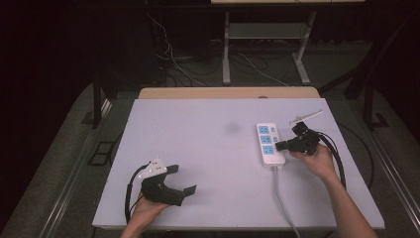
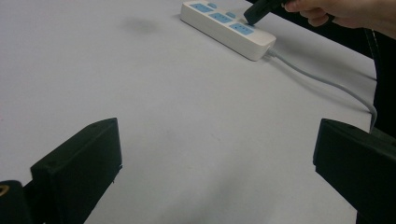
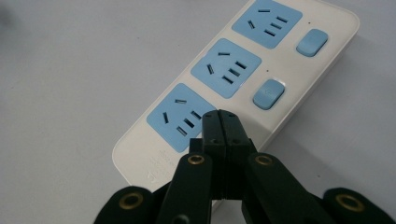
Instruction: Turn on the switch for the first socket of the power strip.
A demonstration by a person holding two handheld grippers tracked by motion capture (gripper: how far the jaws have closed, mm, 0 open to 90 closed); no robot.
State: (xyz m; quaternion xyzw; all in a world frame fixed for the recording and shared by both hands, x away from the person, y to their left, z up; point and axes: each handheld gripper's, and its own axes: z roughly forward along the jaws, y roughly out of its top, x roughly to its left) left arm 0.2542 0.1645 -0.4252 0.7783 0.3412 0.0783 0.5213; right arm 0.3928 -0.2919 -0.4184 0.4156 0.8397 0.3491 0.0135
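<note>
White power strip (image 1: 270, 144) lies flat on the right part of the grey table (image 1: 198, 148). It has three blue sockets (image 3: 225, 67) in a row and small blue switches (image 3: 268, 93) beside them. Its grey cord (image 1: 282, 198) runs from the near end toward the person's side of the table.

The right gripper (image 1: 281, 146) is held in the right hand (image 1: 317, 158). Its two black jaws are pressed together with nothing between them. Their tip sits over the strip by the socket nearest the cord; I cannot tell if it touches.

The left gripper (image 1: 184, 181) is held in the left hand (image 1: 146, 210) near the front left of the table, well apart from the strip. Its jaws are spread wide and hold nothing.
</note>
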